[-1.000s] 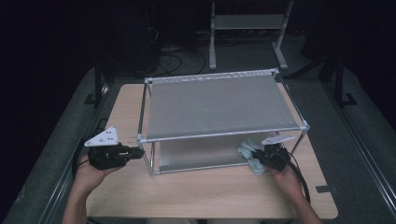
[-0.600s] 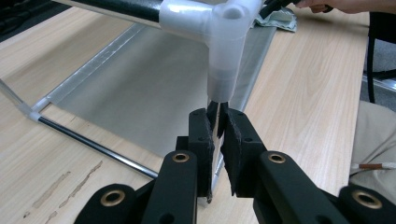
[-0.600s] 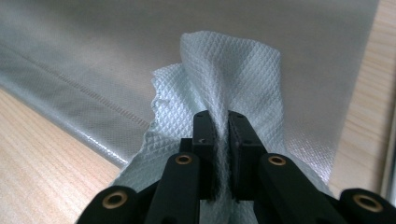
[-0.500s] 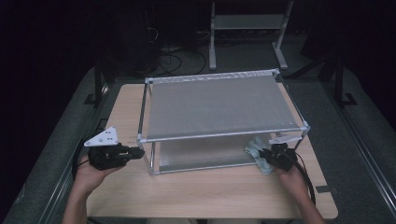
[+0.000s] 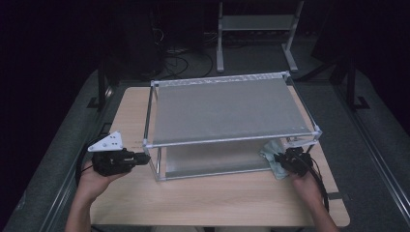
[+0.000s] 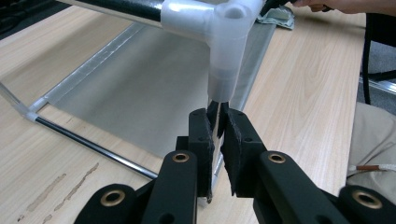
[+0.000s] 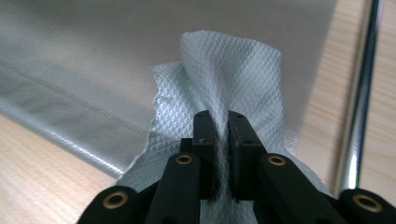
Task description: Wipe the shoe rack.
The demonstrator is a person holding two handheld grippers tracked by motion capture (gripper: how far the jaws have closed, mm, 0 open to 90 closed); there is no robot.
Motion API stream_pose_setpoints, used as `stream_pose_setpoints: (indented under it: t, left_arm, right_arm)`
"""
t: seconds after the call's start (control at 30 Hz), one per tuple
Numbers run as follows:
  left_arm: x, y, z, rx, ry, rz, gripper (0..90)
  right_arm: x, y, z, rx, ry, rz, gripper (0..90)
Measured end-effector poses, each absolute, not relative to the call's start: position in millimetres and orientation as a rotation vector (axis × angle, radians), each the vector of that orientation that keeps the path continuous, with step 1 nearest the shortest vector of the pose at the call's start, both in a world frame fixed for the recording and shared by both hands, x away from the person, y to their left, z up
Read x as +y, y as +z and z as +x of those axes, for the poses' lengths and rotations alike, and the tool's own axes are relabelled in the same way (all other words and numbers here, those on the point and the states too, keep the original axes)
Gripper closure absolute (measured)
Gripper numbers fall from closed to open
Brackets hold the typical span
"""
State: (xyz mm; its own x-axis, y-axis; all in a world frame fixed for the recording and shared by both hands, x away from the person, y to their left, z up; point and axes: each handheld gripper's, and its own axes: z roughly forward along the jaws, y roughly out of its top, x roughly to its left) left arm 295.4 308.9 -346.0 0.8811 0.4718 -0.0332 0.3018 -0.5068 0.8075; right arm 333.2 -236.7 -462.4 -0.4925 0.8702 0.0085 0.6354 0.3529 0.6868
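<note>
High view first: at the left we are holding the left claw [image 5: 141, 159] against the front left post [image 5: 149, 155] of the two-tier rack [image 5: 227, 104] standing on the wooden counter [image 5: 212, 200]. Looking along the left gripper view, the left claw [image 6: 218, 122] is clamping the thin metal post [image 6: 215, 142] just below the white plastic corner joint [image 6: 219, 28], so we are judging that this hand is steadying the frame. Moving right, the right claw [image 5: 282, 161] is sitting at the rack's front right corner, clenched on a pale green cleaning cloth [image 5: 271, 153]. Through the right gripper view, the right claw [image 7: 221, 133] is pinching the quilted cloth [image 7: 229, 70], which is lying on the edge of the grey lower shelf [image 7: 93, 56] beside a chrome rail [image 7: 362, 98]. We are taking the step in hand to be wiping that lower shelf; the next move is probably calling for dragging the cloth inward under the upper tier while keeping the frame braced. We are finding no readable brand, label or writing anywhere.
</note>
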Motion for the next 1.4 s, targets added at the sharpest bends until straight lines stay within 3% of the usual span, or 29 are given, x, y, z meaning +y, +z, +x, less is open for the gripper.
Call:
stream_pose_setpoints:
  t: [0.97, 1.4]
  left_arm:
    - [303.6, -347.0, 296.5, 0.542, 0.224, 2.135, 81.6]
    - [303.1, -346.1, 296.2, 0.543, 0.226, 2.144, 81.6]
  right_arm:
    - [-212.6, -464.5, 333.3, 2.325, 1.0, 1.254, 82.0]
    - [-227.1, -463.1, 332.6, 2.259, 0.911, 1.311, 82.3]
